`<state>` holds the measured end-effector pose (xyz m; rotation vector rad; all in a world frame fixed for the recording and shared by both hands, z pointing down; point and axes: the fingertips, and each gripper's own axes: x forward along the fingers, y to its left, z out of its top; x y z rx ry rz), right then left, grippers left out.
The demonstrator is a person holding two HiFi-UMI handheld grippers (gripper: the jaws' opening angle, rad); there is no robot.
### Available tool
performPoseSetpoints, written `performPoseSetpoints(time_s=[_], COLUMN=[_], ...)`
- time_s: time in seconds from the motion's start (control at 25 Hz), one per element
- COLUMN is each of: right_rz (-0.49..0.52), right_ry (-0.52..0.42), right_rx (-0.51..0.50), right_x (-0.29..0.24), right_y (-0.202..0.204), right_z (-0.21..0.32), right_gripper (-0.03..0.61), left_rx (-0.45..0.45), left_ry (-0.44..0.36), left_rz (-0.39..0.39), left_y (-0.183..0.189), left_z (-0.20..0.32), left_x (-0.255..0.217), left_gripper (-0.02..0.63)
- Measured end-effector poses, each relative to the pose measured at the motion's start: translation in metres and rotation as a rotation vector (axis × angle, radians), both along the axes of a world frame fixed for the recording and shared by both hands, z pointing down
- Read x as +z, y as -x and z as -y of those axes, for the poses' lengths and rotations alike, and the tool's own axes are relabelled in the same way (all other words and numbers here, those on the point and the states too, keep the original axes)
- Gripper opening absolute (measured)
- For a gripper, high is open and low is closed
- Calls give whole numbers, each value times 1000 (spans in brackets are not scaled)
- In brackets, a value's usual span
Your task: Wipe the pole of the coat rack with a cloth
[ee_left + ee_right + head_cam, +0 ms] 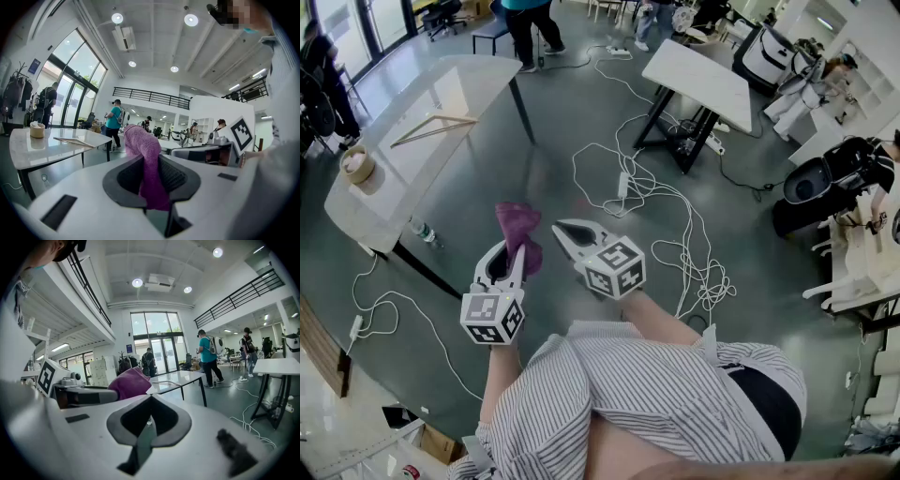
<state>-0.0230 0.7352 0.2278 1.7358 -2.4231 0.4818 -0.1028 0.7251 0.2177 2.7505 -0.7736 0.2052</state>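
Note:
A purple cloth [517, 232] sticks up from between the jaws of my left gripper [514, 253], which is shut on it. In the left gripper view the cloth [145, 159] fills the gap of that gripper [151, 164]. Just to its right my right gripper [566, 230] is shut with nothing in it, and its pads meet in the right gripper view [150, 404]. Both are held in front of my body, above the grey floor. A coat rack [16, 91] hung with dark clothes stands far off at the left by the glass doors, and it is also in the right gripper view [124, 364].
A white table [478, 80] at the left carries a wooden hanger [431, 127] and a round box [356, 166]. A water bottle [422, 232] lies under it. White cables [675, 225] sprawl over the floor ahead. A second table [698, 80] stands at the back. Several people walk beyond.

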Motion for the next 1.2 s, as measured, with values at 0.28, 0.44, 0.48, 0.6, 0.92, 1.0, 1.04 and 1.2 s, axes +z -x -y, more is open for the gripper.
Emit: performPoseSetpoints(time_s=[0.28,0.44,0.48,0.6,0.92,1.0,1.04,1.2], right_rz=[-10,-13,-14,11,99,109,115,142], right_ry=[-13,-16,-14,-27,-12,9,15,25], right_rx=[-10,-25,-27,-58,-120,-139,-143,-142], right_x=[-4,-4,-3,-5,2,9,11,17], right_y=[-4,2,3,10,10,10,9,0], right_z=[5,6,6,5,5,5,5,9], right_gripper=[15,15,15,15,15,15,15,15], left_rx=[4,-13,-15,-19,-51,-77,-85,-88], left_ry=[8,19,20,18,26,34,39,34], left_rz=[-19,-14,-10,-1,17,8,6,14], left_y=[-7,0,2,5,2,-1,-3,-16], left_z=[2,3,3,2,9,13,15,15], left_x=[0,4,5,5,12,15,16,19], left_gripper=[89,89,89,89,89,89,89,89])
